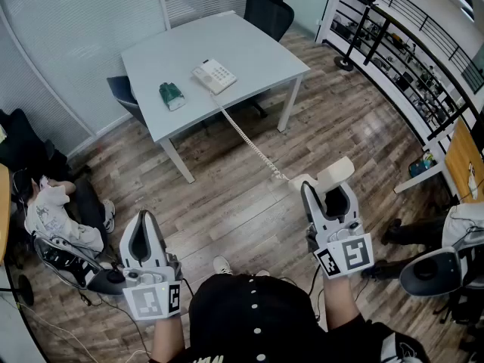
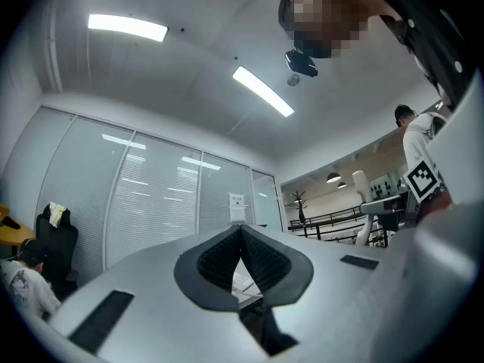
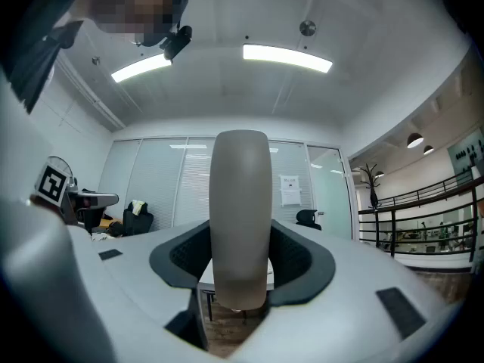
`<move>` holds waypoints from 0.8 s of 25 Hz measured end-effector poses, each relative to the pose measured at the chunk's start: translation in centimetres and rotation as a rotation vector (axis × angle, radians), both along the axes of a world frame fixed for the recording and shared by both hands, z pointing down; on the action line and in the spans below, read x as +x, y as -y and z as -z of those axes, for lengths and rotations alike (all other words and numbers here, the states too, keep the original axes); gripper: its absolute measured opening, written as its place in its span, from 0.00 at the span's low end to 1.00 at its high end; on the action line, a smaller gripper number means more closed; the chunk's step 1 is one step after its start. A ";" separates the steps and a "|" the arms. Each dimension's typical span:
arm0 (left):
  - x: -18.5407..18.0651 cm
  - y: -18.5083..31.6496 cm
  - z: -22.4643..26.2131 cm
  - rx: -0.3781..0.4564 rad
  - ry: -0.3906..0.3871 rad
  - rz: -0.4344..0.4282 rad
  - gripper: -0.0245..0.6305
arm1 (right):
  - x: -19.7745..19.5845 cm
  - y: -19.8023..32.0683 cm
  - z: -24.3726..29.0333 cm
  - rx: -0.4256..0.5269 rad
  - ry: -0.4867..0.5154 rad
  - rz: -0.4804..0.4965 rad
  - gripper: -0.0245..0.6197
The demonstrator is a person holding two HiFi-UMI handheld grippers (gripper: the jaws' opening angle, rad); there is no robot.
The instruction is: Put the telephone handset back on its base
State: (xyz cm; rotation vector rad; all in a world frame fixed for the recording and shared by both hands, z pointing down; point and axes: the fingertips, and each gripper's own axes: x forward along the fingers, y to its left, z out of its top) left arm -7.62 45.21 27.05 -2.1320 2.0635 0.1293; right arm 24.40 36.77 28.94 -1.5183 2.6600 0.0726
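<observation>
Grey left gripper [image 1: 143, 224], near left: jaws pressed together with nothing between them. White table [image 1: 253, 48], far centre: I note the telephone base [image 1: 215, 75] on it, with its coiled cord [image 1: 249, 144] running to the near right. Beige handset [image 3: 240, 203], near right: clamped in my right gripper [image 1: 330, 195], well apart from the base.

Counts: 1 table [image 1: 249, 48]. 1 telephone base [image 1: 215, 75], 12 o'clock. 1 handset [image 1: 327, 175], 3 o'clock. 1 coiled cord [image 1: 249, 142]. 1 green object [image 1: 172, 95]. 2 grippers: left gripper [image 1: 144, 218], right gripper [image 1: 330, 192]. 2 chairs at table: black chair [image 1: 268, 6], blue chair [image 1: 123, 91]. 1 seated person [image 1: 47, 212], 9 o'clock. 2 ceiling lights [image 2: 127, 26].
</observation>
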 end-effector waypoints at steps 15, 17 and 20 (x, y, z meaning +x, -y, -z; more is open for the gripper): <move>0.0 0.3 0.1 0.003 -0.001 -0.007 0.06 | -0.7 0.3 0.2 0.004 0.004 0.005 0.40; -0.1 0.4 0.0 0.003 -0.004 -0.009 0.06 | -0.7 0.2 0.3 0.008 0.016 0.004 0.40; -0.3 0.5 -0.1 0.003 -0.005 -0.015 0.06 | -0.9 0.3 0.4 0.012 0.011 0.001 0.40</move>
